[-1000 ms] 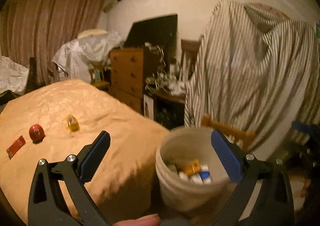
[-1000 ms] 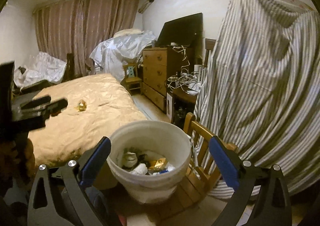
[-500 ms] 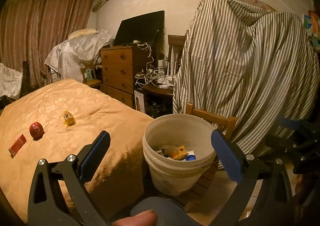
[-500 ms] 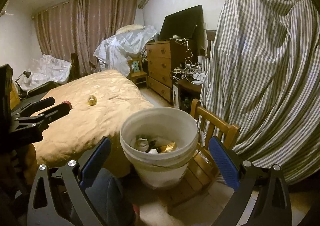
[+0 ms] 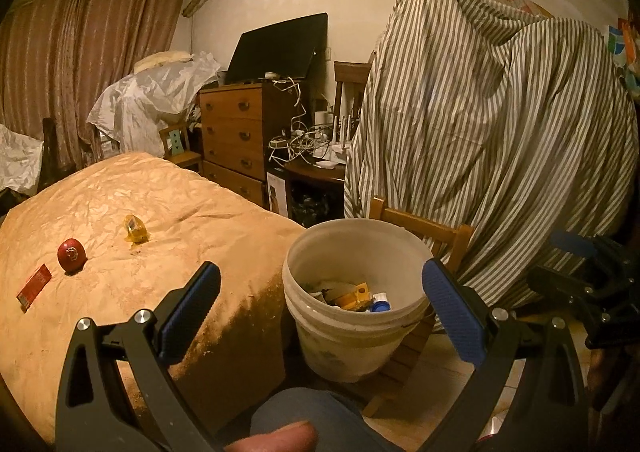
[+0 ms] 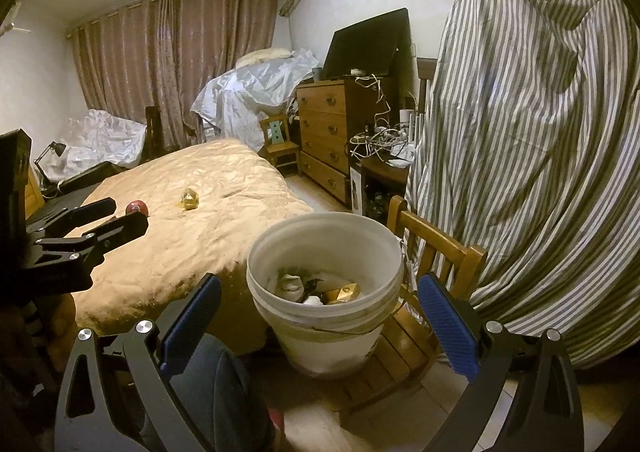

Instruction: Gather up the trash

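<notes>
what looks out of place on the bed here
Three small items lie loose on the tan bedspread: a flat red packet near its left edge, a round red object beside it, and a crumpled yellow wrapper further in. They look like uncollected litter, while the white bucket already holds trash.

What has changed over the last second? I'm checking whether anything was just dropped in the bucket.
Both grippers, left gripper and right gripper, pulled back from the white bucket, which now looks farther off; both are open and hold nothing. No drop is seen. Unchanged: the red ball, yellow wrapper and red packet lie on the bed, and the bucket sits on the wooden chair.
</notes>
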`<action>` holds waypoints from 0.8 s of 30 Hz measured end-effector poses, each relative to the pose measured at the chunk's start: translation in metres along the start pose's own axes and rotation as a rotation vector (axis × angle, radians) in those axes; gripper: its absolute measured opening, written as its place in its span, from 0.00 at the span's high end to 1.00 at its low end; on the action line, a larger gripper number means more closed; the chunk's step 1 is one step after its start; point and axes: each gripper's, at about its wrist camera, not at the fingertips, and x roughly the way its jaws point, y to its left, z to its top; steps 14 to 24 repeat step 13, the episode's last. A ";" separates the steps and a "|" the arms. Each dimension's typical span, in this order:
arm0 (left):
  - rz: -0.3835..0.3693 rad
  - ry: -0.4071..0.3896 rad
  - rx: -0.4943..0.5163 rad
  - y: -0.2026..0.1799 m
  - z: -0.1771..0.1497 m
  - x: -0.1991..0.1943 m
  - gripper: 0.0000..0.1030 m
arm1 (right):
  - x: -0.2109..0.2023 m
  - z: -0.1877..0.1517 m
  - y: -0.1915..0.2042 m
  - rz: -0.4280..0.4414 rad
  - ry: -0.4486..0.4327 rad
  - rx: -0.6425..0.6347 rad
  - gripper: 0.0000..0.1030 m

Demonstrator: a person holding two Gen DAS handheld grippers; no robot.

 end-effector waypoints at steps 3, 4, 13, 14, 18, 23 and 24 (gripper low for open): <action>-0.019 0.002 0.009 -0.001 0.000 0.003 0.05 | 0.000 0.001 0.001 -0.001 -0.002 -0.001 0.05; -0.015 0.002 0.013 -0.001 -0.001 0.004 0.05 | 0.001 0.001 0.000 -0.004 -0.005 -0.002 0.05; 0.004 0.054 0.017 -0.005 -0.004 0.016 0.05 | 0.002 -0.001 -0.004 -0.008 -0.015 -0.001 0.05; 0.004 0.054 0.017 -0.005 -0.004 0.016 0.05 | 0.002 -0.001 -0.004 -0.008 -0.015 -0.001 0.05; 0.004 0.054 0.017 -0.005 -0.004 0.016 0.05 | 0.002 -0.001 -0.004 -0.008 -0.015 -0.001 0.05; 0.004 0.054 0.017 -0.005 -0.004 0.016 0.05 | 0.002 -0.001 -0.004 -0.008 -0.015 -0.001 0.05; 0.004 0.054 0.017 -0.005 -0.004 0.016 0.05 | 0.002 -0.001 -0.004 -0.008 -0.015 -0.001 0.05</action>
